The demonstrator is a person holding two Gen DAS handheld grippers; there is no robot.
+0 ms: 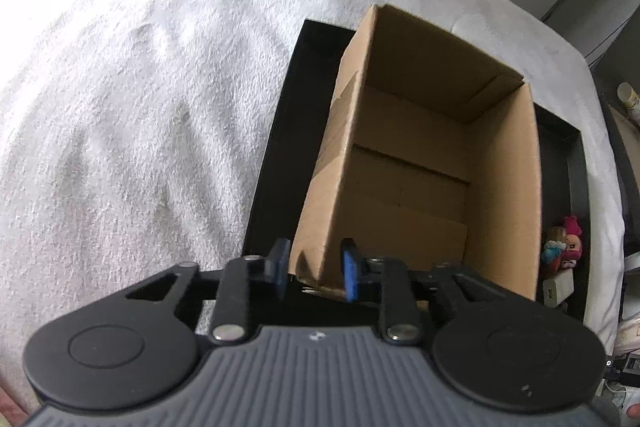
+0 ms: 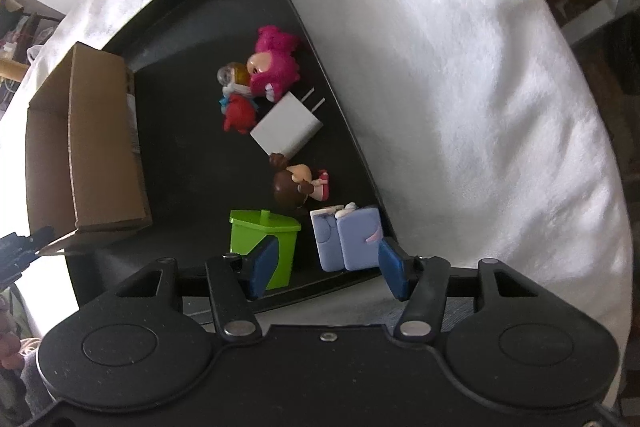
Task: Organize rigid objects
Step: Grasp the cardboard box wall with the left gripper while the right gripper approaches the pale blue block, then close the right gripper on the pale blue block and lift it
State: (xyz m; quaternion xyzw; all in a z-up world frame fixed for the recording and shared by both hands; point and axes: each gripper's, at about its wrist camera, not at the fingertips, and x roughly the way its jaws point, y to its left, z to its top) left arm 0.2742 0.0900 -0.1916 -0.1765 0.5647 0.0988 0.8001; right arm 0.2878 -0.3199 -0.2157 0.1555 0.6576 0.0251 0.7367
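While the left gripper (image 1: 314, 269) straddles the near wall of the open brown cardboard box (image 1: 420, 155), its blue pads stand narrowly apart with the wall's edge between them. Whether they already press on the card I cannot tell from this angle. The box stands on the flat black tray (image 1: 280, 147), which lies on the white fleecy cloth (image 1: 120, 87). If the left pads close on the thin wall alone, the empty box may tip toward the hand or slide across the smooth tray, since nothing inside weighs it down.

Further right on the tray lie the small rigid things to be sorted: a pink plush-like figurine (image 2: 276, 61), a white plug-in charger (image 2: 286, 125), a brown-haired doll figurine (image 2: 296, 185), a lime-green toy bin with a lid (image 2: 262, 241) and a pale blue book-shaped block (image 2: 348, 239).

The right gripper (image 2: 326, 269) hangs over the near end of the tray with its jaws partly open and holding nothing. One blue pad stands in front of the green bin and the other at the right edge of the blue block. There the risk is plain: the two pieces stand just beside each other, so closing jaws could catch both, knock the bin over, or push the block off the tray's near edge onto the cloth.
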